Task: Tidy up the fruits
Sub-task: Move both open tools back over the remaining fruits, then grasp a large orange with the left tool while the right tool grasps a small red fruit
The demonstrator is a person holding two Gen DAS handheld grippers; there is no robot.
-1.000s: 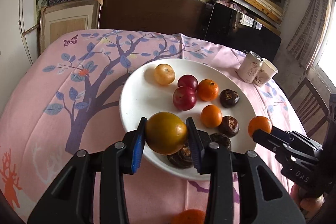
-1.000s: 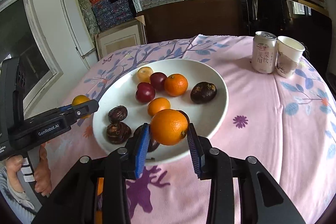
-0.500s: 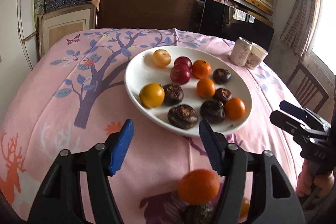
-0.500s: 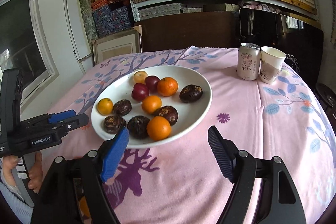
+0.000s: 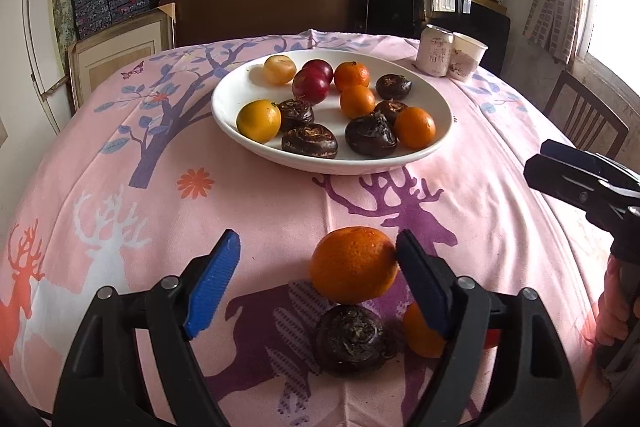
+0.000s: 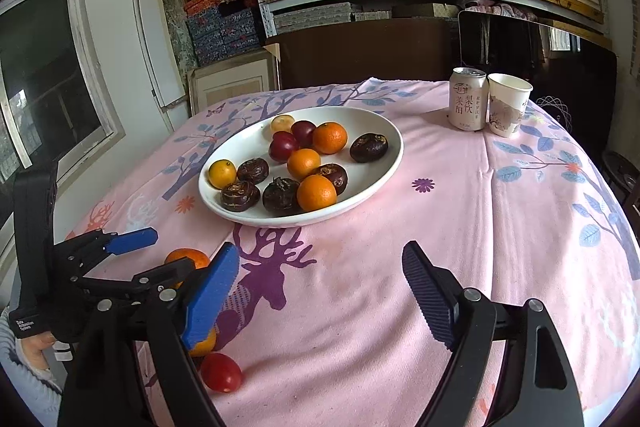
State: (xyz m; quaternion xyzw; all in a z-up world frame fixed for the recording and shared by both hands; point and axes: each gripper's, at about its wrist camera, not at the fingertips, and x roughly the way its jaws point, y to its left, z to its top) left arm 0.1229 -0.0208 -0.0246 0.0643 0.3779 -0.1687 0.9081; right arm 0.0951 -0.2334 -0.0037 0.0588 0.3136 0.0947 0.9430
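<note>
— Where are the fruits sitting?

— Most are lying on the white plate [image 5: 442,131] at the table's middle. On the near pink tablecloth [image 5: 260,211], an orange [image 5: 354,265] is resting against a dark water chestnut [image 5: 351,341], and a red fruit [image 6: 221,372] is lying nearer.

— And the grippers?

— The left gripper [image 5: 316,285] has just been opening; its right pad is sitting just beside the orange, not squeezing. The right gripper [image 6: 320,291], also just opening, is gaping over bare cloth. A can [image 6: 468,98] and paper cup [image 6: 509,103] are standing far right.
</note>
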